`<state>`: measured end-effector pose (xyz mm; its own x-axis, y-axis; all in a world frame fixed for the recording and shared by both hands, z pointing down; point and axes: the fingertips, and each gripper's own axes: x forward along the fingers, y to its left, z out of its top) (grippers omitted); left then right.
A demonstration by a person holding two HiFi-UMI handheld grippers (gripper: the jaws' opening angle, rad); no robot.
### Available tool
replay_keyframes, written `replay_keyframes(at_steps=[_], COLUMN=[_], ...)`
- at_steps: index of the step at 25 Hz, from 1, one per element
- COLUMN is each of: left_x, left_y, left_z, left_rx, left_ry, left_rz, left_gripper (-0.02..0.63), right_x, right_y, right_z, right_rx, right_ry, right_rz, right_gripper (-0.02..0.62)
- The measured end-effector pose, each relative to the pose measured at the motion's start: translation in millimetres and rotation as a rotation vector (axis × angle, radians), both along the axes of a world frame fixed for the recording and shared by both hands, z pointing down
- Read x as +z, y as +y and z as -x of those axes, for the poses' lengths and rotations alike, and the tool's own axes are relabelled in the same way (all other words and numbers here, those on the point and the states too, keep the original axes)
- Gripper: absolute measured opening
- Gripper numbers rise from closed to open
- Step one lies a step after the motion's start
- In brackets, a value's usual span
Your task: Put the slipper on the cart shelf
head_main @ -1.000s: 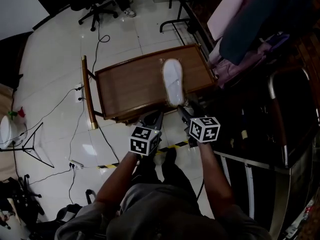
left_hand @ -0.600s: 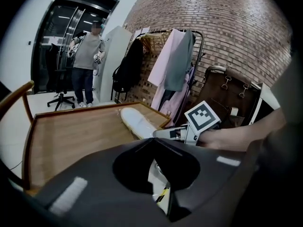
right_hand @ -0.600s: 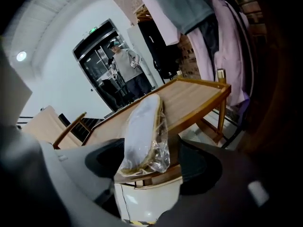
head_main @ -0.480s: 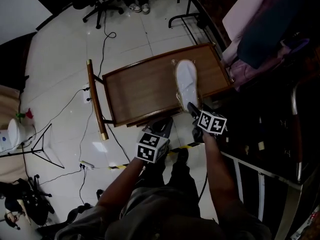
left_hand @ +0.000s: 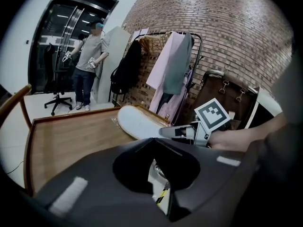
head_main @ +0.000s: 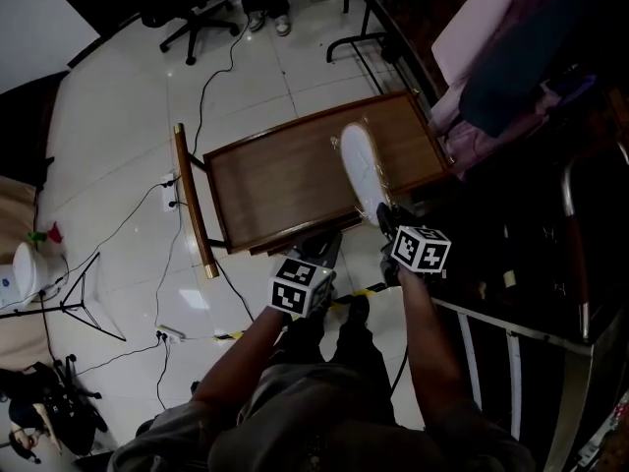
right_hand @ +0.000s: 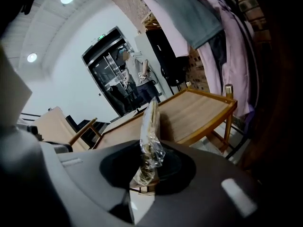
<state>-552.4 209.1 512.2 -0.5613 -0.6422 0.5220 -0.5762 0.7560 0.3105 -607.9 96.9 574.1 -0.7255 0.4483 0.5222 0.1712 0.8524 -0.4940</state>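
Note:
A white slipper [head_main: 359, 170] in clear plastic wrap lies on the right part of the wooden cart shelf [head_main: 275, 180]. My right gripper [head_main: 385, 219] is at the slipper's near end. Its jaws have just been closing, and they pinch the wrapped slipper [right_hand: 150, 122], which stands edge-on between them in the right gripper view [right_hand: 144, 174]. My left gripper [head_main: 329, 247] hovers at the shelf's near edge, to the left of the right one. It is shut [left_hand: 154, 141] with nothing in it. The slipper [left_hand: 137, 122] shows ahead of it in the left gripper view.
A clothes rack with hanging garments [head_main: 501, 57] stands right of the cart. The cart's brass handle [head_main: 192, 200] is on its left end. Cables, an office chair [head_main: 187, 18] and a tripod [head_main: 69, 293] are on the tiled floor. A person [left_hand: 90, 56] stands by the far door.
My right gripper has sunk to the slipper's near end and its jaws have come together on it. The left gripper has hardly moved.

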Motion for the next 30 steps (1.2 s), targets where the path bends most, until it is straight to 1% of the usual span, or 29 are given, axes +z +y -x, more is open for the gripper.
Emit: replay_keyframes(at_steps=[3, 7, 11, 14, 19, 24, 26, 30], left_x=[-15, -35, -48, -54, -56, -54, -55, -53], left_y=[-6, -19, -49, -79, -121, -165, -180, -202], left_z=[-1, -5, -17, -33, -67, -112, -130, -174], left_rx=[0.034, 0.088, 0.204, 0.295, 0.43, 0.578, 0.619, 0.675], left_ry=[-0.027, -0.055, -0.079, -0.085, -0.082, -0.08, -0.084, -0.08], left_rz=[-0.016, -0.053, -0.097, -0.11, -0.115, -0.11, -0.108, -0.093], left_gripper=[0.008, 0.008, 0.008, 0.008, 0.008, 0.008, 0.008, 0.008], right_x=[-18, -46, -76, -93, -110, -115, -113, -109], right_y=[-4, -22, -51, -72, -99, -124, -133, -141], right_z=[-17, -44, -86, -118, -180, -253, -278, -330], right_rx=[-0.004, 0.036, 0.13, 0.196, 0.294, 0.413, 0.442, 0.476], right_ry=[-0.019, -0.054, -0.094, -0.116, -0.14, -0.135, -0.126, -0.119], right_rz=[-0.032, -0.063, -0.098, -0.119, -0.16, -0.159, -0.168, -0.168], right_gripper=[0.055, 0.055, 0.055, 0.055, 0.055, 0.055, 0.055, 0.055])
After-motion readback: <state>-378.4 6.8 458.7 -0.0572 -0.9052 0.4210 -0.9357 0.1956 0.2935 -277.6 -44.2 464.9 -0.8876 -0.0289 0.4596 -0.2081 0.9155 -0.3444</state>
